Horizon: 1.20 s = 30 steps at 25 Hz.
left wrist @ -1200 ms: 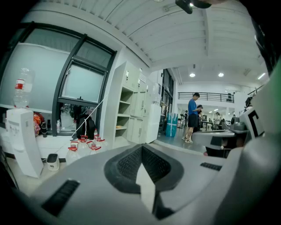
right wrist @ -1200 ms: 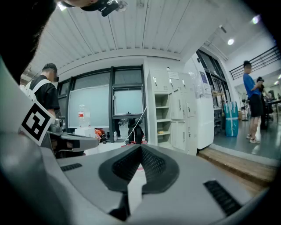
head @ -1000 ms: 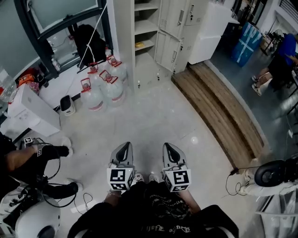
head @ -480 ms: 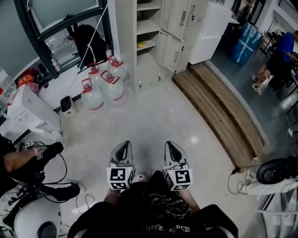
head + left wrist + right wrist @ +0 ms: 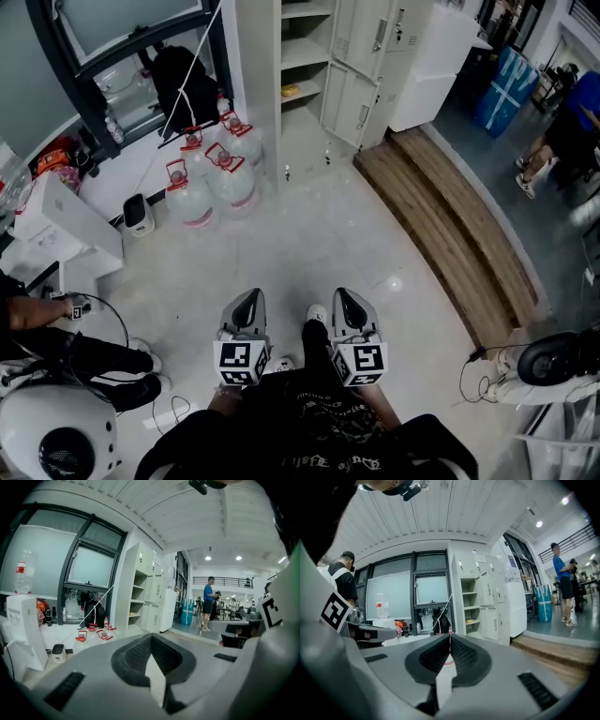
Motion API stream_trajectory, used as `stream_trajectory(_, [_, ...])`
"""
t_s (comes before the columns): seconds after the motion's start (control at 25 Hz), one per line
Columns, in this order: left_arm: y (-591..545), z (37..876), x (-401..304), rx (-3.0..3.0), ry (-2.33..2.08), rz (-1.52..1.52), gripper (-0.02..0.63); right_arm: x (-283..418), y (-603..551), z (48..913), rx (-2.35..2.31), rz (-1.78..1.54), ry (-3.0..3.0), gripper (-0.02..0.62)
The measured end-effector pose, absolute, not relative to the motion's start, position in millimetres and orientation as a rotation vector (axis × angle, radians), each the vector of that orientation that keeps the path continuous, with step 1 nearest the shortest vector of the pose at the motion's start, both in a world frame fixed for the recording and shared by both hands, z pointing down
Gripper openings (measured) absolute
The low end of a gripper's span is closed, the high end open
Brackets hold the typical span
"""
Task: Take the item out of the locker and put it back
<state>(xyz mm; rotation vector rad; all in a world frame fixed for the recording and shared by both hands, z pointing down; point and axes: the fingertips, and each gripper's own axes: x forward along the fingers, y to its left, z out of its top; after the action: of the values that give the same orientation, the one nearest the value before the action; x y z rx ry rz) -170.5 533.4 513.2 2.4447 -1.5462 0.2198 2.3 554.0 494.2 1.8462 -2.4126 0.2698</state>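
The locker (image 5: 323,56) stands far ahead at the top of the head view, with open shelves on its left and shut doors (image 5: 366,66) on its right. A small yellow item (image 5: 292,91) lies on a lower open shelf; it also shows as the yellow item (image 5: 469,620) in the right gripper view. My left gripper (image 5: 248,298) and right gripper (image 5: 343,296) are held side by side low over the floor, far from the locker. Both are shut with nothing between the jaws. The left gripper (image 5: 151,637) and the right gripper (image 5: 450,638) point toward the locker (image 5: 140,592).
Several water jugs (image 5: 208,173) with red caps stand left of the locker. A white box (image 5: 66,220) is at the left. A wooden step (image 5: 450,225) runs along the right. A person's legs (image 5: 84,361) are at the lower left; a person in blue (image 5: 572,122) is at the far right.
The holder has walked a short way toward the locker with both shut grippers; a foot now shows between them. The person at the left has drawn their legs in.
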Motion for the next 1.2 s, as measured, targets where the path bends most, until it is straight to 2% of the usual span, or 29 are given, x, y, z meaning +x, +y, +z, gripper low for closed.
stream_trajectory(0.44, [432.6, 506.2, -150.3, 2.386, -1.656, 0.259, 0.006, 36.6, 433.5, 498.5, 1.778, 0.291, -2.466, 0.005])
stream_trajectory(0.88, [341.5, 505.0, -80.0, 2.360, -1.692, 0.236, 0.006, 100.6, 331.4, 496.7, 1.702, 0.249, -2.506, 0.005])
stream_trajectory(1.2, [305.2, 508.7, -56.9, 2.337, -1.704, 0.229, 0.006, 123.6, 292.1, 501.9, 1.666, 0.260, -2.498, 0.005])
